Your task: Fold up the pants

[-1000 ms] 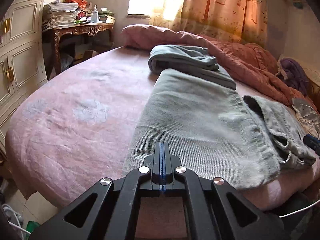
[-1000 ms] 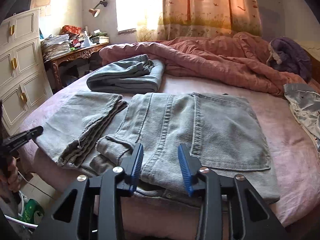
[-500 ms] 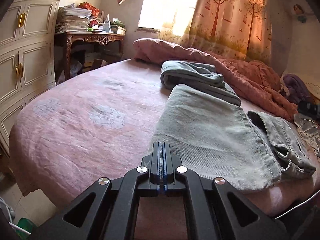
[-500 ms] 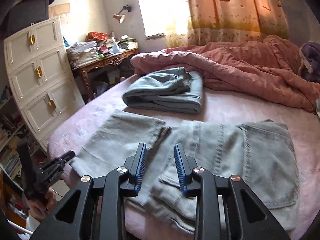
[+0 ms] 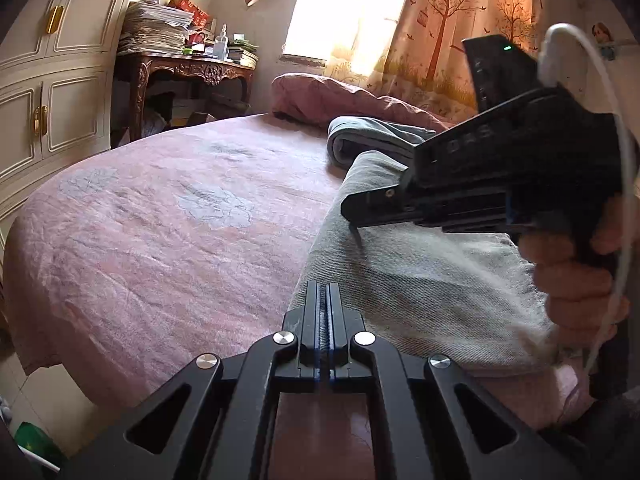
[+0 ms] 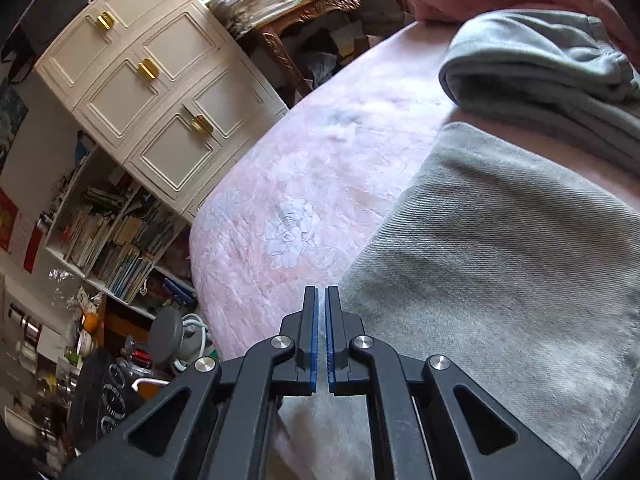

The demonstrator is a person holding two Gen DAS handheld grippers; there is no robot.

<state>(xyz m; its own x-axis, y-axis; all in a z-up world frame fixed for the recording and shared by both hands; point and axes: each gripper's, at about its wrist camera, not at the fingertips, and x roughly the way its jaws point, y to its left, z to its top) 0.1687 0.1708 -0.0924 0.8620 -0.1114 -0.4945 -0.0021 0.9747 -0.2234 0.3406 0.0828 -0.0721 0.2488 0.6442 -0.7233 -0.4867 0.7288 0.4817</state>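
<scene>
Grey pants (image 5: 420, 280) lie folded on the pink bed (image 5: 180, 220), their leg end toward me. My left gripper (image 5: 324, 292) is shut, its tips at the near left edge of the cloth, and nothing shows between its pads. A hand (image 5: 576, 280) holds my right gripper (image 5: 354, 232) over the leg, tips pointing down at the cloth. In the right wrist view, the right gripper (image 6: 322, 294) is closing to a thin slit at the left edge of the pants (image 6: 500, 260). No cloth is visible between the pads.
A folded blue-grey garment (image 5: 372, 140) lies beyond the pants, with a crumpled pink duvet (image 5: 340, 96) behind it. A cream cabinet (image 5: 52, 92) and a cluttered carved desk (image 5: 188, 68) stand left of the bed. Bookshelves (image 6: 112, 232) and floor clutter lie past the bed's edge.
My right gripper swung left from the waist end to the leg end, tipped downward, and its jaws went from wide apart to a slit. The left gripper edged toward the cloth and stayed shut.
</scene>
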